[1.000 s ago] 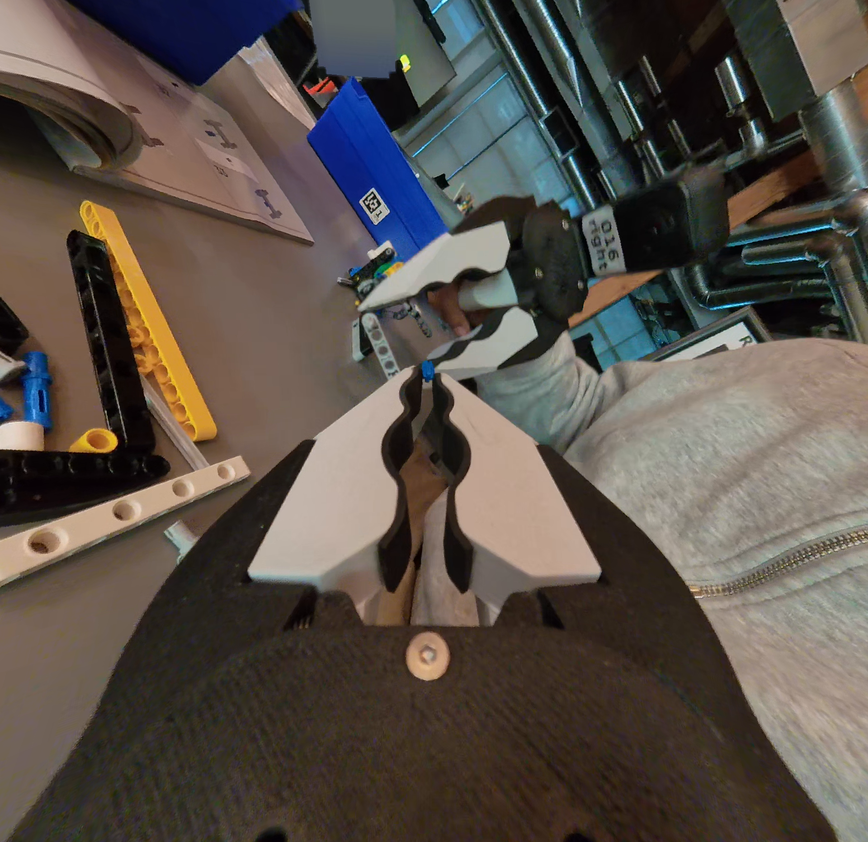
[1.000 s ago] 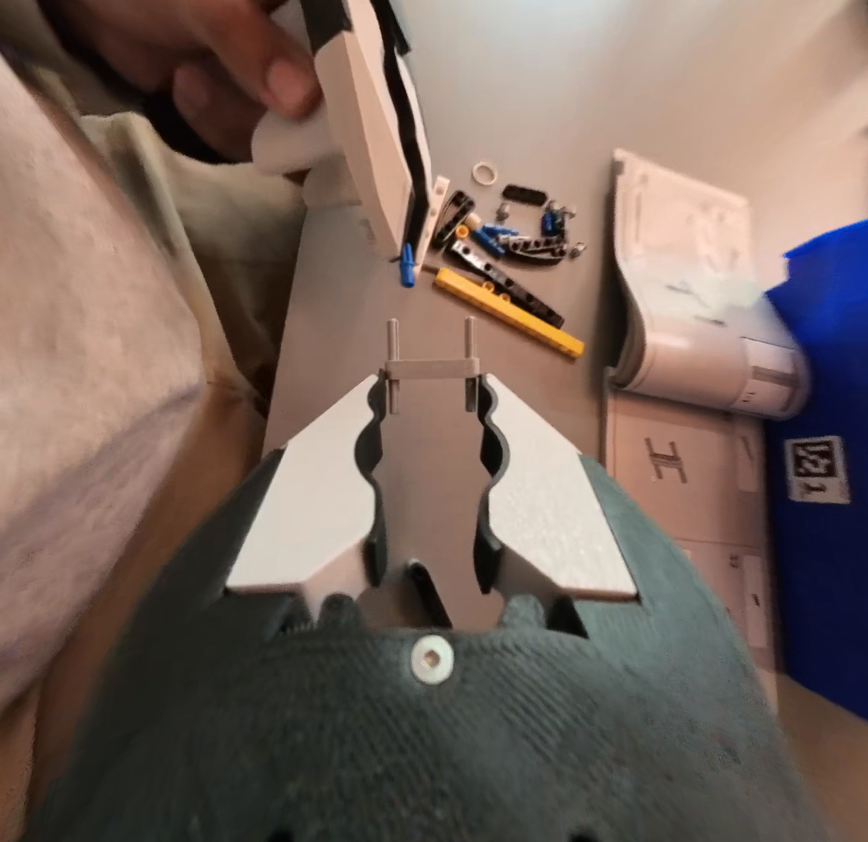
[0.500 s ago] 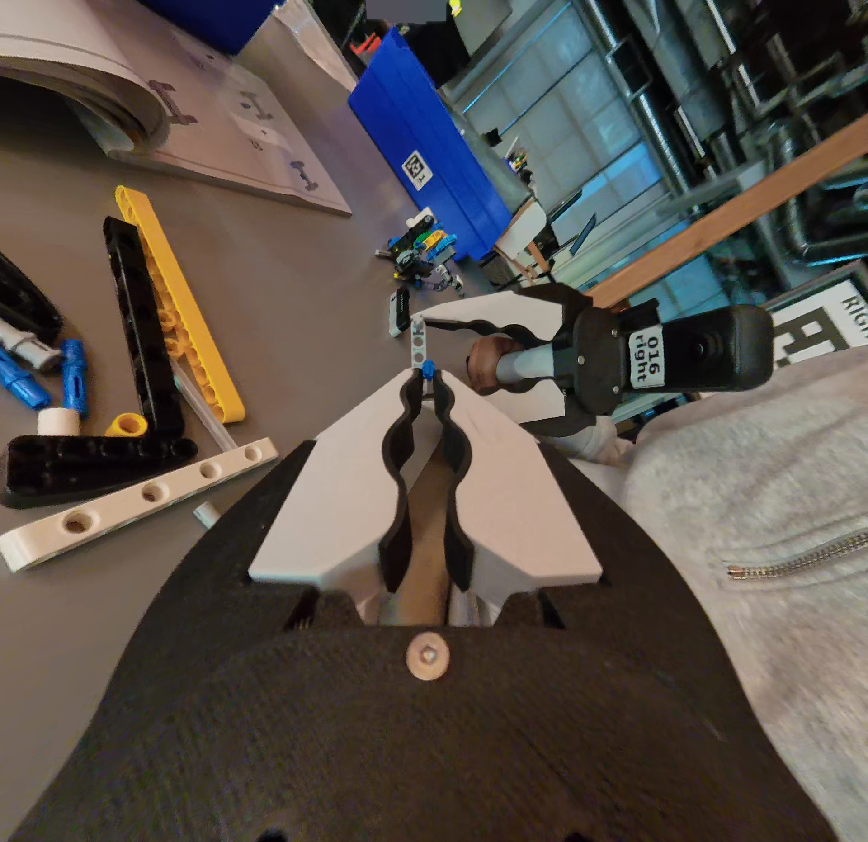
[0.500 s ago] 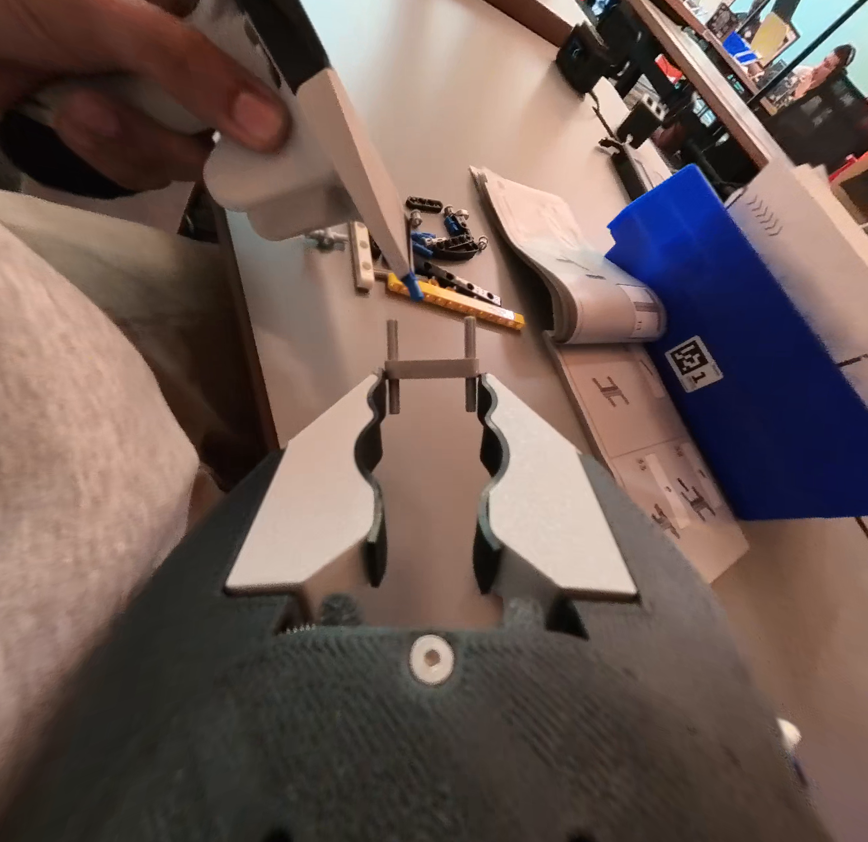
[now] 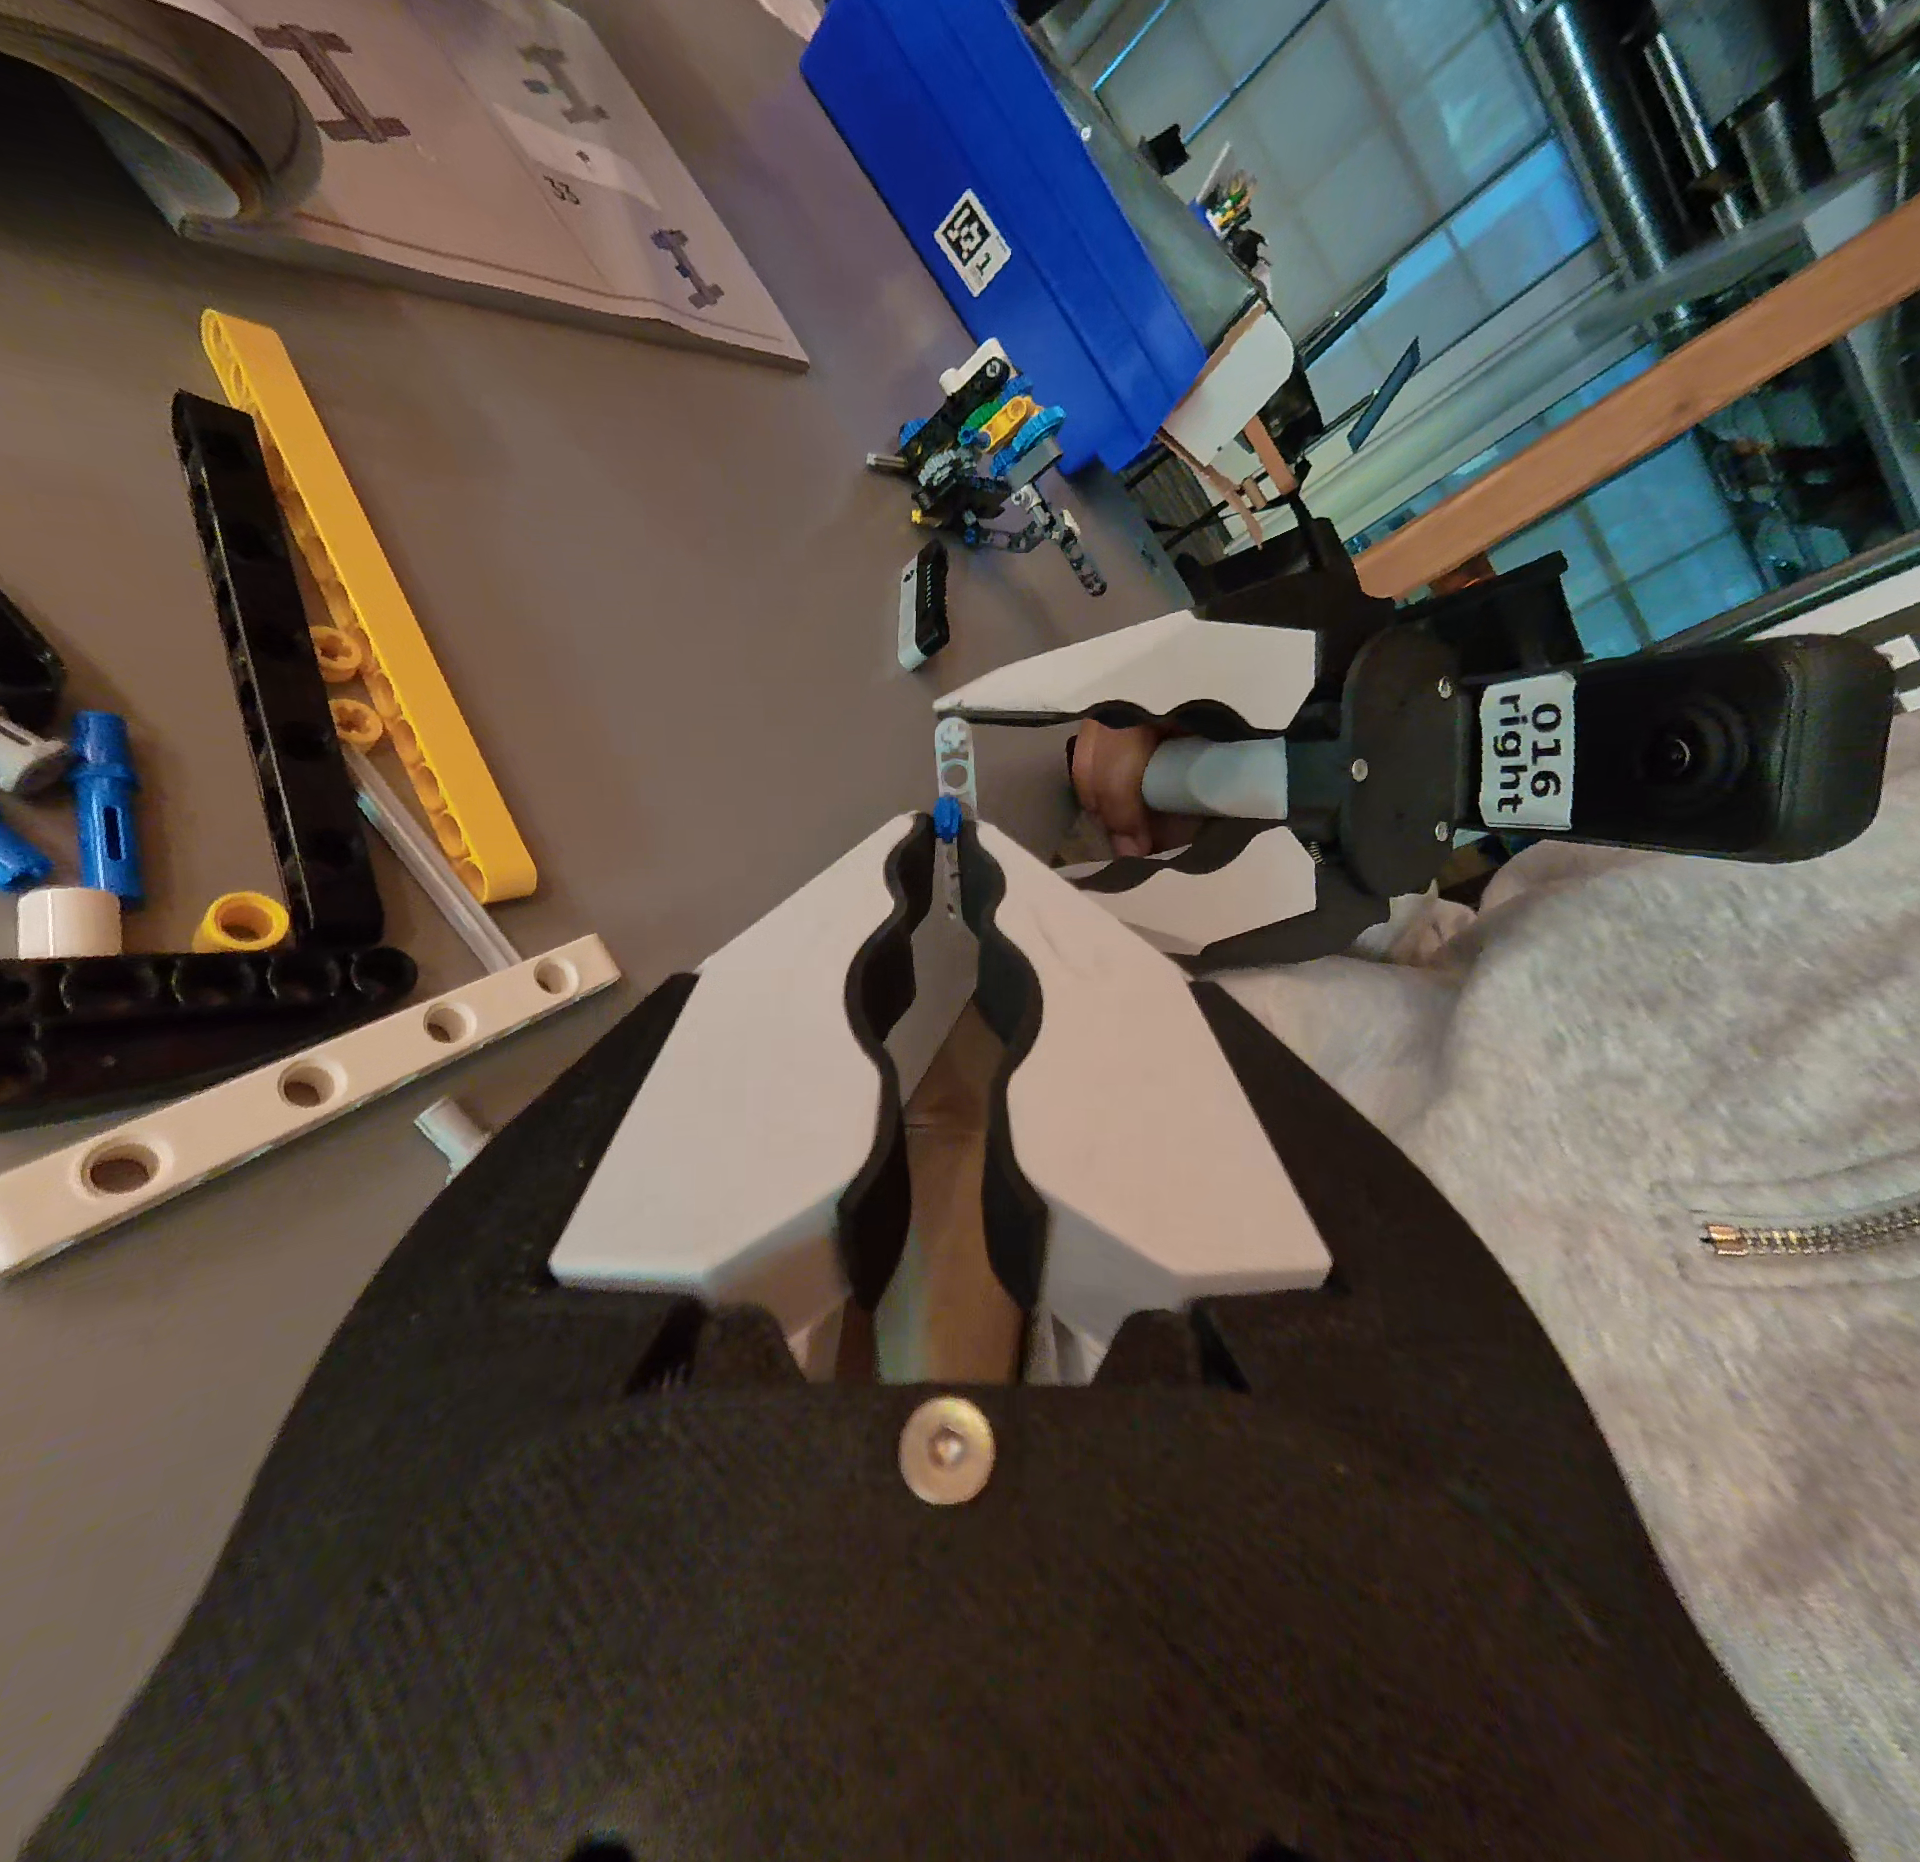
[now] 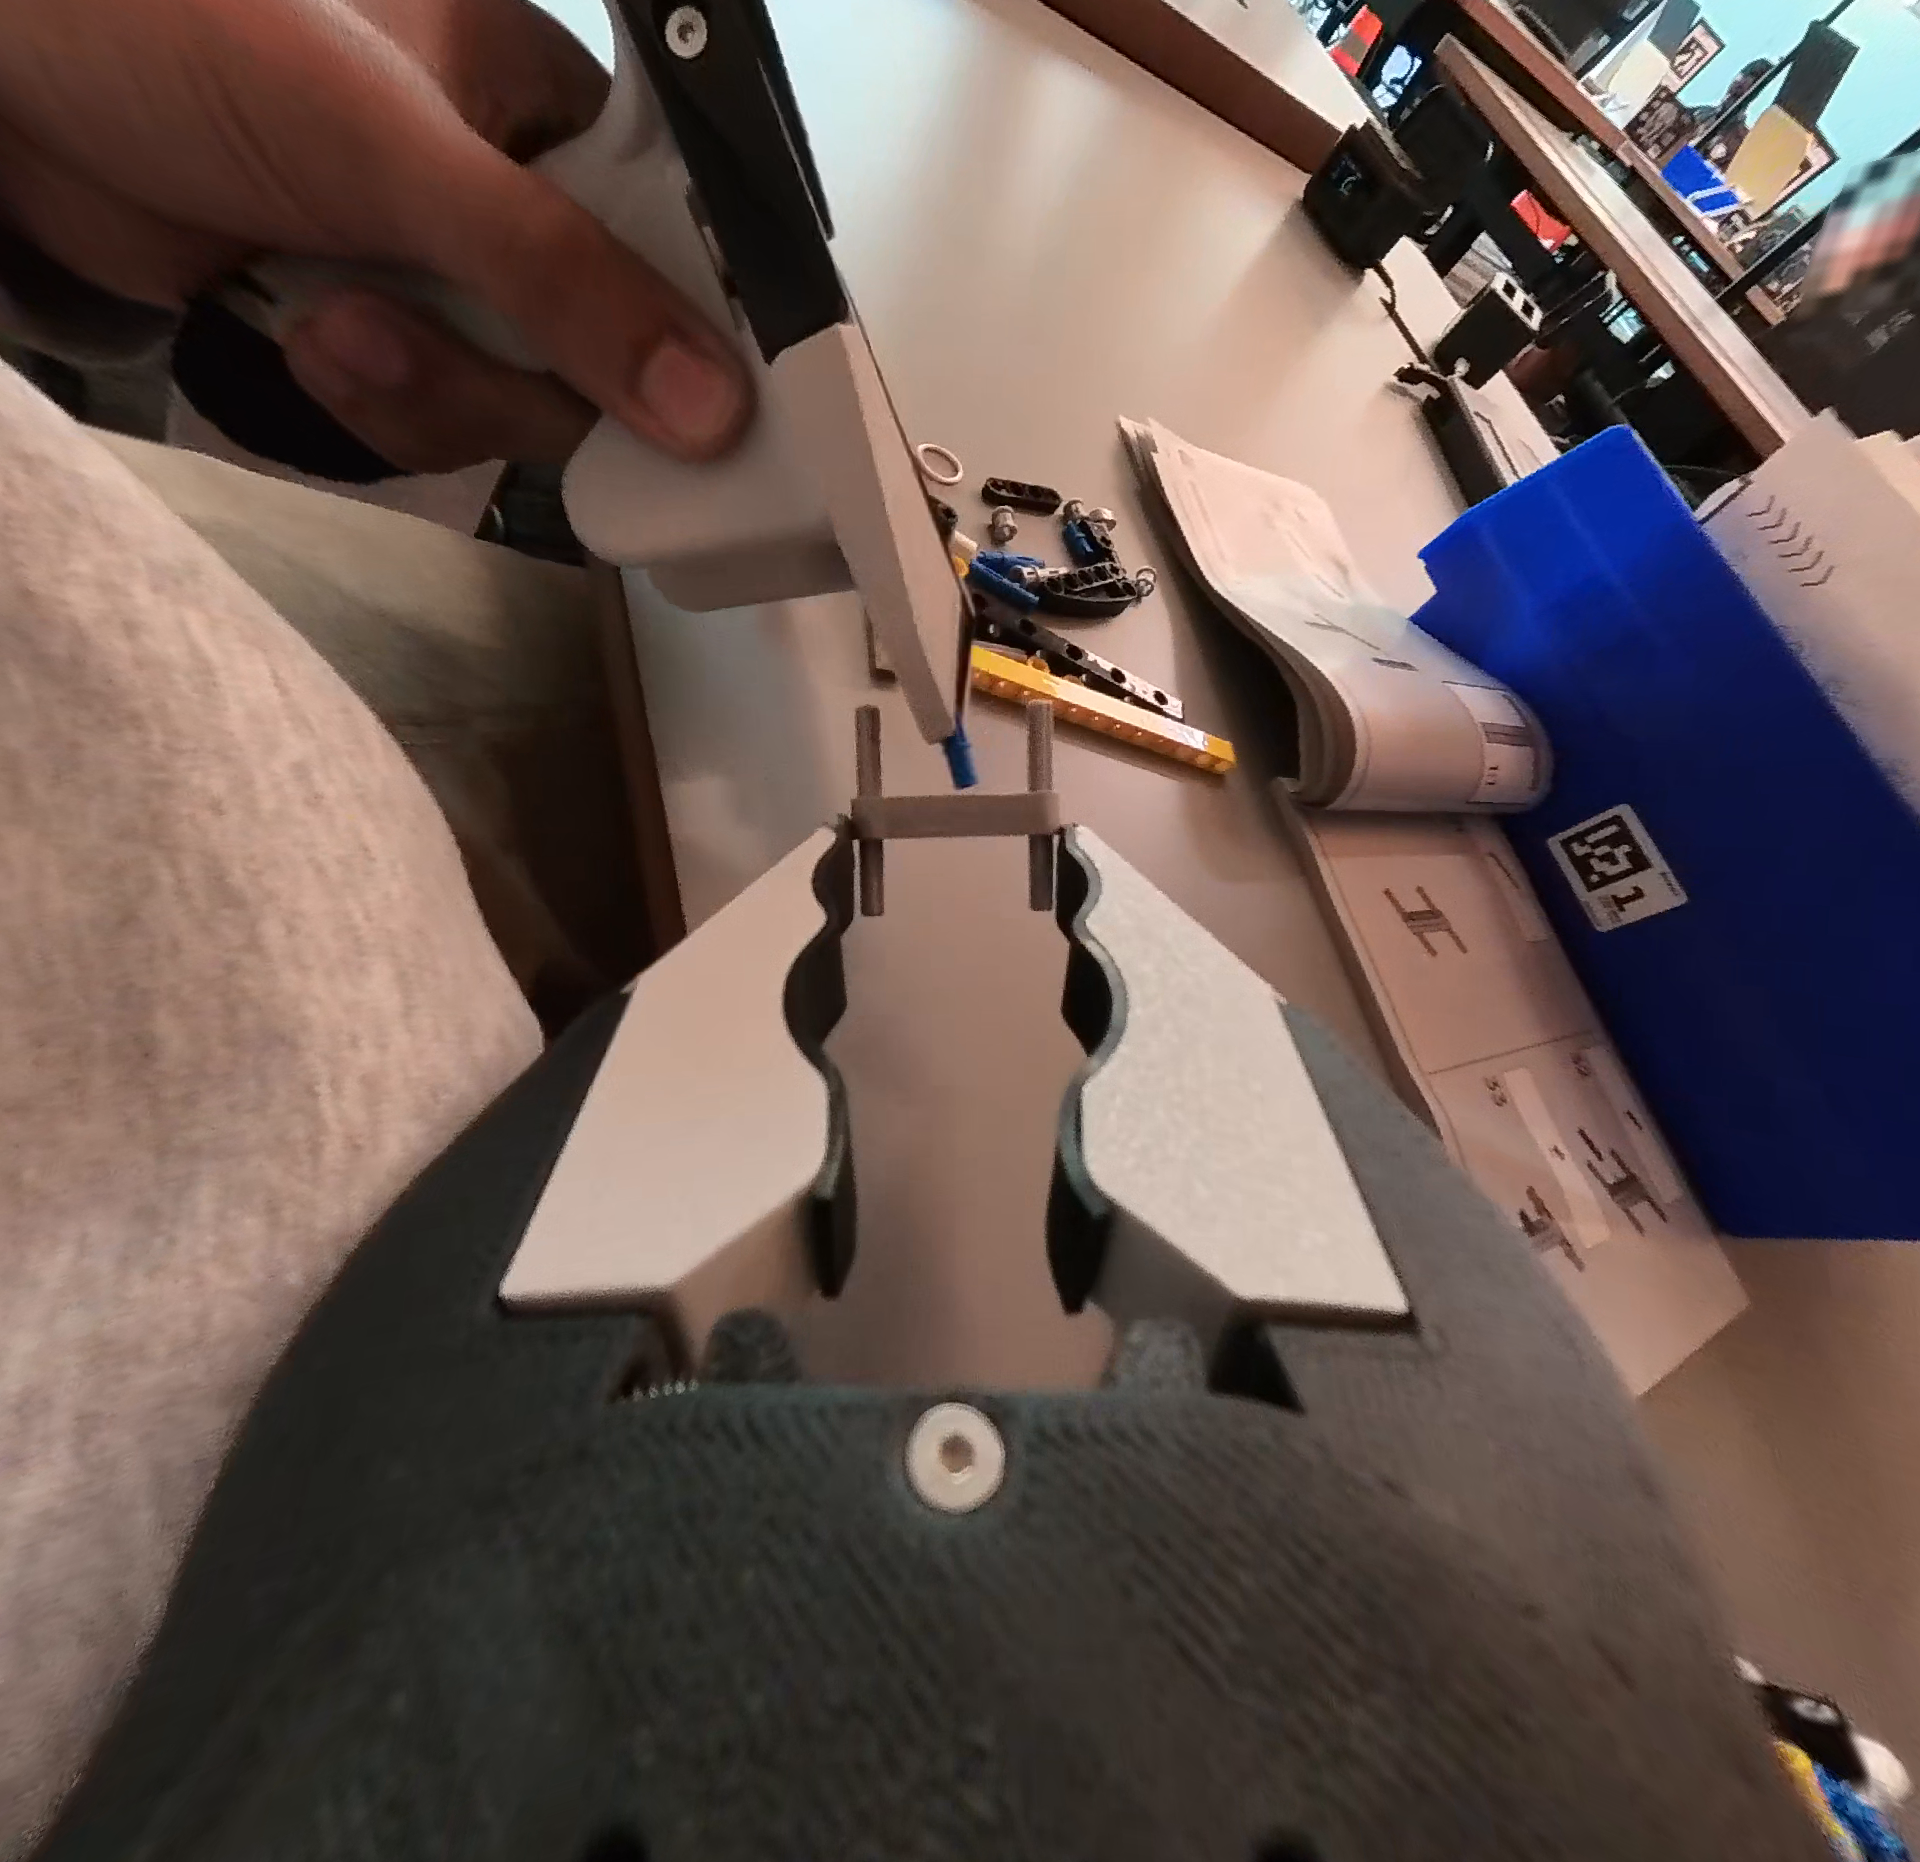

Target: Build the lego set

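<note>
Left wrist view shows the left gripper pinched tight on a small blue pin. Just past it, the right gripper holds a grey piece with two rods across its wide tips. Yellow beam and black beam lie on the table.

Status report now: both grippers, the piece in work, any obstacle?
Left gripper shut on blue pin, tip poking out. Right gripper clamping grey H-shaped piece across its fingertips. Pin close above the piece, not touching. Nothing between them.
</note>
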Demonstrator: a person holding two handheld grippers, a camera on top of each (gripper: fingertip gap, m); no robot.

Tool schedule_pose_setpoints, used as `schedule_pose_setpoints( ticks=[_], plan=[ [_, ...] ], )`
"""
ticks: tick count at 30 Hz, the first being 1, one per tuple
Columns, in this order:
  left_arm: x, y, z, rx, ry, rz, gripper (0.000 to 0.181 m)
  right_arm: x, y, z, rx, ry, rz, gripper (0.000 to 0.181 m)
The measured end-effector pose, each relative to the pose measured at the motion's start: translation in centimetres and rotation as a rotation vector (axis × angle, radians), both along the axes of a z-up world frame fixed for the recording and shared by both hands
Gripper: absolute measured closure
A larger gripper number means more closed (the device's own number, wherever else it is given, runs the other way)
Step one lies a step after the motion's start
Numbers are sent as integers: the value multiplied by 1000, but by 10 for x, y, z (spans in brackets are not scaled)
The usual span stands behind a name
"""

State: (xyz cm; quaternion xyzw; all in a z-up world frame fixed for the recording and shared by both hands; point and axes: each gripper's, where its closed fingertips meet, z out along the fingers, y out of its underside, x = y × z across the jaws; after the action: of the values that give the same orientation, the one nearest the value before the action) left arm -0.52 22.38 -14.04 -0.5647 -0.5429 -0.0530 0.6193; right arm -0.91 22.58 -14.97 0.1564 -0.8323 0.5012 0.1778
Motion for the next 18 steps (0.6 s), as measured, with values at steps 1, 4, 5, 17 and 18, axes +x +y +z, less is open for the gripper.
schedule_pose_setpoints(
  ticks=[1, 4, 5, 17, 18],
  plan=[
    [1, 0, -1, -3, -4, -5, 179, 0, 0, -1, 4, 0, -1, 143],
    [2, 1, -4, -13, -20, -17, 179, 0, -1, -3, 11, 16, 2, 143],
    [2, 2, -5, -17, -26, -21, 179, 0, -1, -4, 19, 22, 2, 143],
    [5, 2, -13, -39, -72, -49, 180, 6, -1, -9, 43, 65, 50, 143],
    [5, 2, -13, -39, -73, -52, 180, 6, -1, -9, 44, 63, 52, 143]
  ],
)
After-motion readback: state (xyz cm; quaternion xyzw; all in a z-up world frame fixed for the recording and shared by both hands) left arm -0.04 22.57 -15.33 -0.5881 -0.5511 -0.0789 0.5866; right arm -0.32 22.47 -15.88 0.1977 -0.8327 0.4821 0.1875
